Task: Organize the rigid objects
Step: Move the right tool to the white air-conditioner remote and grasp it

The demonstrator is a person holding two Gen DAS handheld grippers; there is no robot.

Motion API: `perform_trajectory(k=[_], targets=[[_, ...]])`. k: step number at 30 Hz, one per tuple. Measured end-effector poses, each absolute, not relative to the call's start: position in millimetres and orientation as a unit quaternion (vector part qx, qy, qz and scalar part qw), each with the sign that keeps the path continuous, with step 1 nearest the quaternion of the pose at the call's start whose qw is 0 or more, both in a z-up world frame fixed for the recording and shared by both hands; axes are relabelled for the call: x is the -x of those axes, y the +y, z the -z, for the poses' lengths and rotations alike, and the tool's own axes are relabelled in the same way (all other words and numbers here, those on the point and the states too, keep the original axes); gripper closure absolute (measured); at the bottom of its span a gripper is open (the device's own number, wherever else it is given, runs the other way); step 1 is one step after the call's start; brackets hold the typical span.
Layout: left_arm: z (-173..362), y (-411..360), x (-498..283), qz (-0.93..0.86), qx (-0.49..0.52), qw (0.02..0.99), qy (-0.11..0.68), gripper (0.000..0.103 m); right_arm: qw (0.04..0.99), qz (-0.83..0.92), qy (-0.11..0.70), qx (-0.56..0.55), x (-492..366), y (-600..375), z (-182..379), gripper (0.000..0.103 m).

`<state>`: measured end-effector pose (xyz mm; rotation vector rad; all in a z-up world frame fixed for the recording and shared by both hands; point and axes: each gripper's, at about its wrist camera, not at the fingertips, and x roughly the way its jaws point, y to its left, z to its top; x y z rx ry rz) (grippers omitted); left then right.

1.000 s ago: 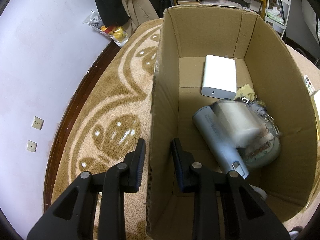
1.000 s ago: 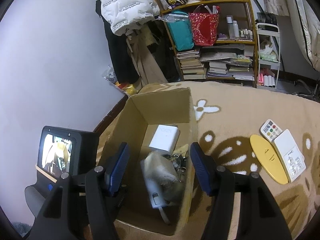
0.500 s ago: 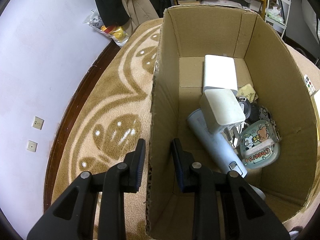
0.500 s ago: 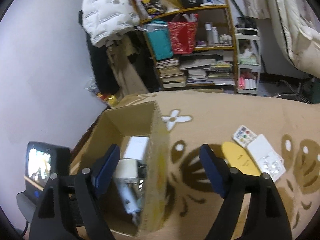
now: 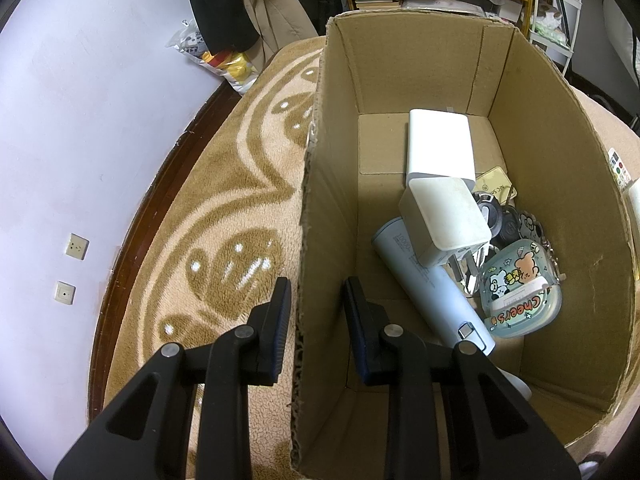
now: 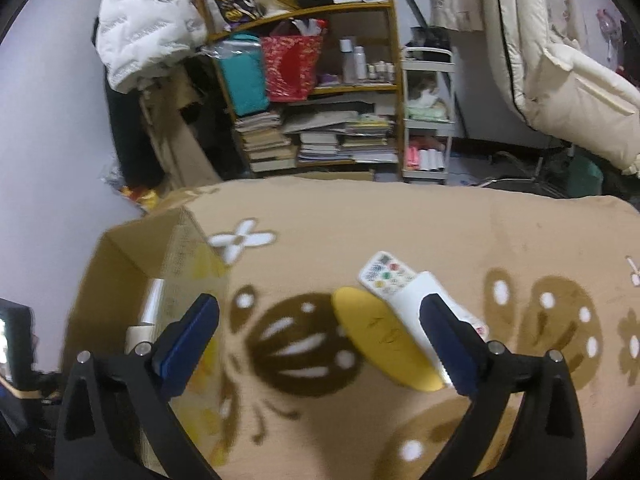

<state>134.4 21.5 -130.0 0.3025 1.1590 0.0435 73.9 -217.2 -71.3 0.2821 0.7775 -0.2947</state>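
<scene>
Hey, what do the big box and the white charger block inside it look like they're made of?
The box looks like plain brown corrugated cardboard, matte: fluting shows along its cut left edge, with creased fold lines in the walls. The charger block appears to be smooth hard plastic with a slight sheen and rounded corners; metal-looking prongs stick out below it.

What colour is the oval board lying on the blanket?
Yellow; the oval board shows best in the right wrist view.
</scene>
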Motion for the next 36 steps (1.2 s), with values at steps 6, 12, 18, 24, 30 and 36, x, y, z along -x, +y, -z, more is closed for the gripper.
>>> perform_trajectory(k=[6,12,18,24,30,36], targets=[[129.8,19.5,-133.7,-0.021,-0.146,0.825,0.545,0.076,0.892,0.179,0.393,-0.135,-71.8,-241.0,91.1,0.000],[129.7,17.4,-133.0,-0.022,-0.149,0.825,0.545,0.076,0.877,0.205,0.407,-0.151,-70.5,-261.5,109.3,0.000],[129.1,16.5,-133.7,-0.021,-0.149,0.825,0.545,0.076,0.871,0.205,0.424,-0.137,-76.8,-272.2,119.1,0.000],[129.8,15.7,-133.8,-0.022,-0.151,0.824,0.545,0.076,0.867,0.202,0.437,-0.127,-80.1,-280.4,129.6,0.001],[129.6,14.8,-133.9,-0.022,-0.154,0.824,0.545,0.076,0.858,0.190,0.453,-0.151,-80.5,-287.3,142.5,0.014],[129.6,14.7,-134.3,-0.022,-0.154,0.824,0.546,0.076,0.855,0.197,0.458,-0.141,-81.7,-286.1,148.4,0.014]])
